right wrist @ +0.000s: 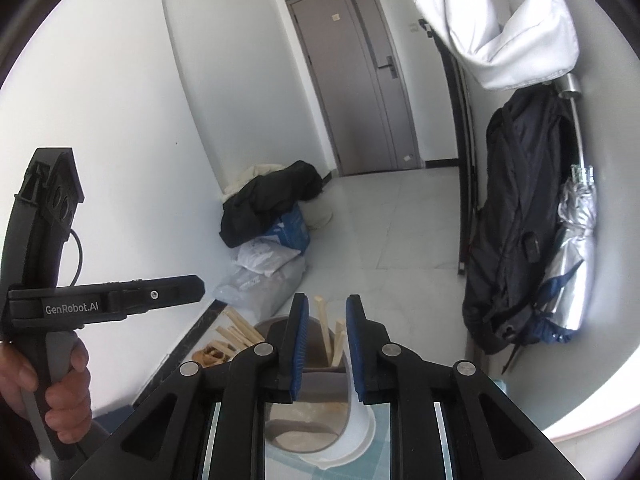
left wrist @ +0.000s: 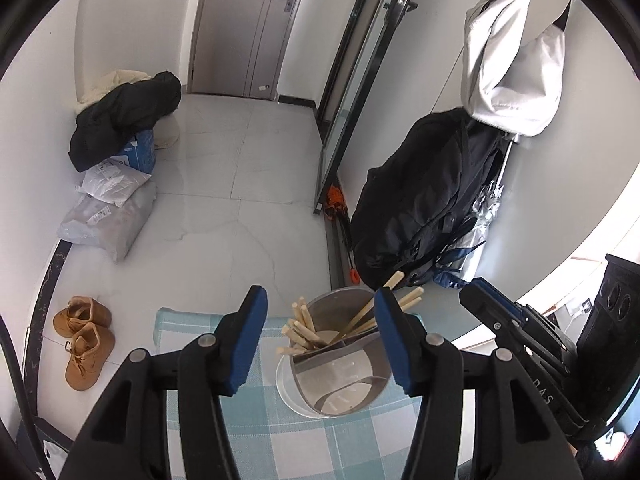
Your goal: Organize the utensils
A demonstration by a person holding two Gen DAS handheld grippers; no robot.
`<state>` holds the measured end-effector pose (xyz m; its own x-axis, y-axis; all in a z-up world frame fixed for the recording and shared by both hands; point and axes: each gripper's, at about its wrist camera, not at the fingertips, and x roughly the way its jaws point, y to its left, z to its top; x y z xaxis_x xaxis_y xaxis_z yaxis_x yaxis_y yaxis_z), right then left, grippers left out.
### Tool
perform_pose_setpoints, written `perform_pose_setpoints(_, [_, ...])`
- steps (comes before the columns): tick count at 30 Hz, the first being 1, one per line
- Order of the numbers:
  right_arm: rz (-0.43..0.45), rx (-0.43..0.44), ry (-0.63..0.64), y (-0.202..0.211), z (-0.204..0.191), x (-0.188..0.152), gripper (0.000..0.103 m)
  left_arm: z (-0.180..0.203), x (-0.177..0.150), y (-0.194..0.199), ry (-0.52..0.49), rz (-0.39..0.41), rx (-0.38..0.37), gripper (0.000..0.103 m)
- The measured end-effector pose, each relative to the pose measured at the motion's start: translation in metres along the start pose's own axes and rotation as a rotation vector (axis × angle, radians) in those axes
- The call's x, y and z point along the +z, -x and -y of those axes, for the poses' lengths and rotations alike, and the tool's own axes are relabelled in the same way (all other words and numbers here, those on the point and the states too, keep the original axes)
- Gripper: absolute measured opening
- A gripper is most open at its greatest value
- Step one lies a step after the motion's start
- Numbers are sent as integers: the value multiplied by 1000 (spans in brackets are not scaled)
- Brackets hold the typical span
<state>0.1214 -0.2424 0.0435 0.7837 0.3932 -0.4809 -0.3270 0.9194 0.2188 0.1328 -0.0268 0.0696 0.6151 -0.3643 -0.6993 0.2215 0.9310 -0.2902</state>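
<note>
The grey, round, divided metal utensil holder [left wrist: 338, 364] stands on the blue-and-white checked desk [left wrist: 280, 440], lower centre in the left wrist view, its pale wooden chopsticks [left wrist: 304, 330] leaning upright in the far compartments. The left gripper [left wrist: 320, 338] straddles the holder, jaws released, gripping nothing. The right gripper [right wrist: 326, 346] hovers just above the same holder, jaws narrowly parted and empty, 2 sticks [right wrist: 338, 344] rising beyond its gap, so the right sits closer to them.

Utensil holder [right wrist: 316, 424]: base hidden behind right gripper [right wrist: 326, 312] body. Left gripper [left wrist: 320, 308] finger covers part of the wooden sticks [left wrist: 304, 328]. Holder's near compartment contents blurred, unidentifiable.
</note>
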Motion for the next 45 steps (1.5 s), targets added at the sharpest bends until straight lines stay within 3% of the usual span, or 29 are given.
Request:
perform_pose_setpoints(5, [61,-7,6,34,-12,3,39,10,-5,35,3,80,22,65])
perform_pose_setpoints(10, [126,5,17,70,-27,3,48,22,-11,68,-22,166,56,73])
perform_pose_setpoints(12, [156,-4,28,86,-34,0,61,24,-14,80,-26,199,75,82])
perform_pose_setpoints(17, [219,-35,47,119,-50,-9,79,33,-29,109,-84,262,93,87])
perform_pose_setpoints(21, [257,-51,71,139,-61,-21,87,35,-45,125,-101,312,121,90])
perform_pose_setpoints(26, [293,-76,85,154,-70,-38,97,29,-65,140,-69,397,154,101])
perform_pose_setpoints(31, [321,-107,106,164,-75,-55,102,23,-82,147,-67,453,191,102])
perform_pose_setpoints(45, [337,-155,133,159,-72,-104,103,16,-127,124,-98,452,233,102])
